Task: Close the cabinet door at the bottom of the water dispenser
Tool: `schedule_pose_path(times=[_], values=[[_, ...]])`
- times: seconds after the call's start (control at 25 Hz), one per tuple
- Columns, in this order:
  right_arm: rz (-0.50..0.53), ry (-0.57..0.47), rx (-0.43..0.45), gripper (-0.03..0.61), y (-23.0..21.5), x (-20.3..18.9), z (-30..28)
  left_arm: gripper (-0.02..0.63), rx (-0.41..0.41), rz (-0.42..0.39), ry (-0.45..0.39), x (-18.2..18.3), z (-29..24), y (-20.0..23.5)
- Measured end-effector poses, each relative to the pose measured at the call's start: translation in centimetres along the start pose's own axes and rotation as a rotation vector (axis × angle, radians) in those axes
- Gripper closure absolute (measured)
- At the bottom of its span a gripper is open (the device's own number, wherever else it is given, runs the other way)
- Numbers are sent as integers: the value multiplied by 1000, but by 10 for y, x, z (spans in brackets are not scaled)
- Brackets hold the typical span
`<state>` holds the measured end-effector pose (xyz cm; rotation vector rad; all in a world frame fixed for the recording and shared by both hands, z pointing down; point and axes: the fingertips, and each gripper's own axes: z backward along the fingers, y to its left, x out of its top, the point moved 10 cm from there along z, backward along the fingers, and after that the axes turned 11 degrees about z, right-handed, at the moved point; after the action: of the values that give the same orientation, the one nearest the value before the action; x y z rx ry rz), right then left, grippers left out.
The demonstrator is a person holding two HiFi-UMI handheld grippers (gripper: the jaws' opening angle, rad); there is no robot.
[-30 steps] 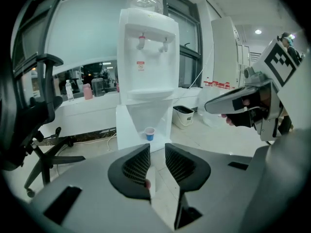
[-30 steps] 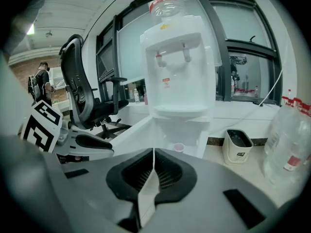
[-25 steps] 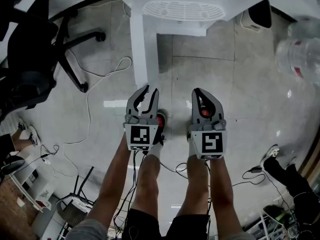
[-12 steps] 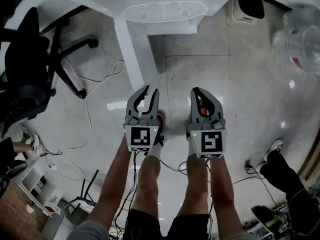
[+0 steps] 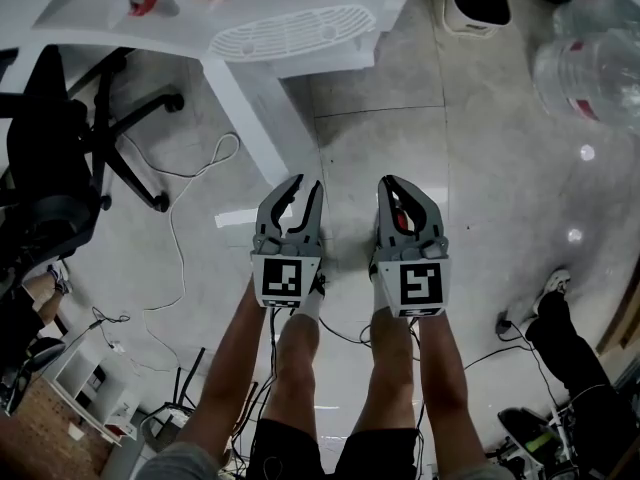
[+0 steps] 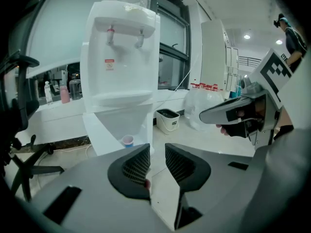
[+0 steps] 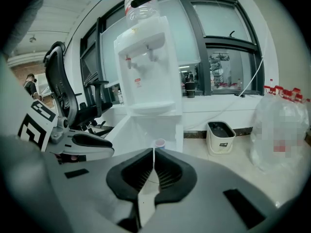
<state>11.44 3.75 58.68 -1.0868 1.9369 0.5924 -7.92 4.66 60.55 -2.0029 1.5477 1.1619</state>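
The left tongs [image 6: 151,150] stand partly open, with a narrow gap between their ribbed black pads and nothing in it. The right tongs [image 7: 153,152] are closed tip to tip and empty. Both hang above the grey tiled floor [image 5: 400,138], touching nothing. The tall white plastic water dispenser [image 6: 121,57] stands on the far side. Its white bottom cabinet door [image 5: 262,118] is swung out toward the tongs, with the free edge near the left tongs but apart from them. A black office chair [image 5: 60,158] crowds the left, and the floor lies open to the right.
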Motion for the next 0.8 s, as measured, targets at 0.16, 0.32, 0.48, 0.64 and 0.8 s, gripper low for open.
schedule_pose_path(times=[0.16, 0.32, 0.48, 0.64, 0.8], values=[[-24, 0, -22, 554, -10, -4, 3, 500, -23, 45, -8, 7, -10, -8], [-50, 0, -43, 554, -22, -11, 7, 500, -45, 14, -9, 14, -24, -22], [-69, -4, -66, 554, -35, -16, 12, 500, -59, 20, -6, 21, -37, -34], [-79, -4, -79, 554, -48, -17, 16, 500, -67, -18, -2, 27, -48, -42], [-88, -11, -97, 554, -60, -17, 17, 505, -78, -31, -7, 34, -61, -49]])
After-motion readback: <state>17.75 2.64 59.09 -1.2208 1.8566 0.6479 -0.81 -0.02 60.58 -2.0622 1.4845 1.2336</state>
